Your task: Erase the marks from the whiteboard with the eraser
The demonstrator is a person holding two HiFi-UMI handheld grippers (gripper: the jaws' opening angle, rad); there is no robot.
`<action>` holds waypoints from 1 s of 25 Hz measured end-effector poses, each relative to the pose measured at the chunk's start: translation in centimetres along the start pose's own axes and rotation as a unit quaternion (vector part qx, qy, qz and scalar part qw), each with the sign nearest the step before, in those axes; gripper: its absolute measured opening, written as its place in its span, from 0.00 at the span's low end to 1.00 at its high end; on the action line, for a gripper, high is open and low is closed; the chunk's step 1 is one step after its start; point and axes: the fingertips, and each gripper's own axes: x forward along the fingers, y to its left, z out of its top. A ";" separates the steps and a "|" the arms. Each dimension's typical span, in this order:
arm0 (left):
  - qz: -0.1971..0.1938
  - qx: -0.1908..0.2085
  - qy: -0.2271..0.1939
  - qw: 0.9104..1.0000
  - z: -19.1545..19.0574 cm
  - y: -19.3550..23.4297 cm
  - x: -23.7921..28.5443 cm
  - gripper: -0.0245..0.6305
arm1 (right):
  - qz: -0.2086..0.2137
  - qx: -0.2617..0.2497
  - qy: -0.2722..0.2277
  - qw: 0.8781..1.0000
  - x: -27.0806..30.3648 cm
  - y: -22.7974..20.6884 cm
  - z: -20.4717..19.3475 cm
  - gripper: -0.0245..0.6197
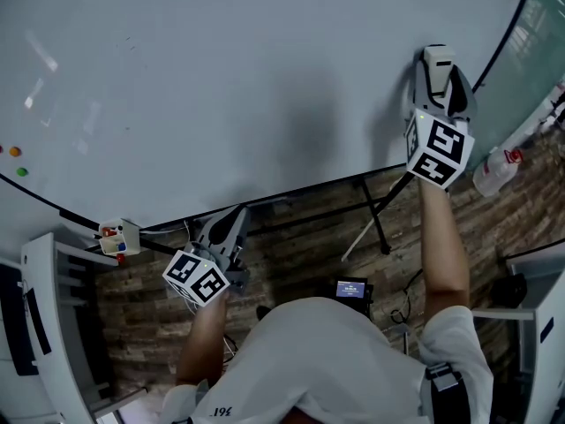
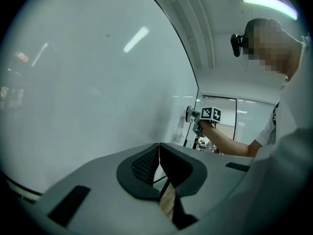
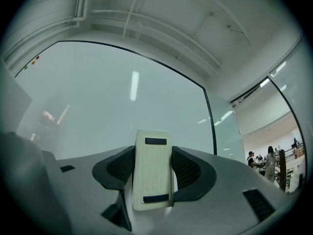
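The whiteboard (image 1: 221, 87) fills the head view and looks nearly clean, with only faint specks (image 1: 124, 41) near its upper left. My right gripper (image 1: 440, 76) is raised at the board's right side, shut on a cream eraser (image 1: 437, 56) that lies against the board. In the right gripper view the eraser (image 3: 152, 168) stands upright between the jaws of the right gripper (image 3: 153, 173), two dark strips on its back, the whiteboard (image 3: 107, 106) just beyond. My left gripper (image 1: 231, 221) hangs below the board's lower edge, shut and empty (image 2: 159, 153).
Small coloured magnets (image 1: 16, 161) stick to the board's left edge. A small box with markers (image 1: 116, 236) sits on the ledge at lower left. A spray bottle (image 1: 494, 171) stands at right. The board's stand legs (image 1: 375, 210) and a small device (image 1: 350, 288) are on the wooden floor.
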 end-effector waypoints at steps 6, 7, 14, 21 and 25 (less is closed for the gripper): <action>-0.003 -0.006 0.003 1.000 -0.5 -0.6 0.7 0.05 | 0.024 0.011 0.005 1.000 -1.3 0.2 -0.4 0.43; -0.005 -0.006 0.004 1.000 -0.7 -0.7 0.9 0.05 | 0.029 0.013 0.007 0.999 -1.4 0.2 -0.6 0.43; -0.006 -0.010 0.006 1.000 -1.4 -2.6 2.5 0.05 | 0.090 0.039 0.017 0.995 -2.8 1.0 -1.6 0.43; -0.002 -0.011 -0.017 1.000 -3.2 -5.2 3.6 0.05 | 0.168 0.091 0.024 0.981 -4.9 2.1 -3.3 0.43; 0.002 -0.017 -0.027 0.999 -4.3 -6.4 3.8 0.05 | 0.202 0.111 0.036 0.972 -6.3 3.1 -4.7 0.43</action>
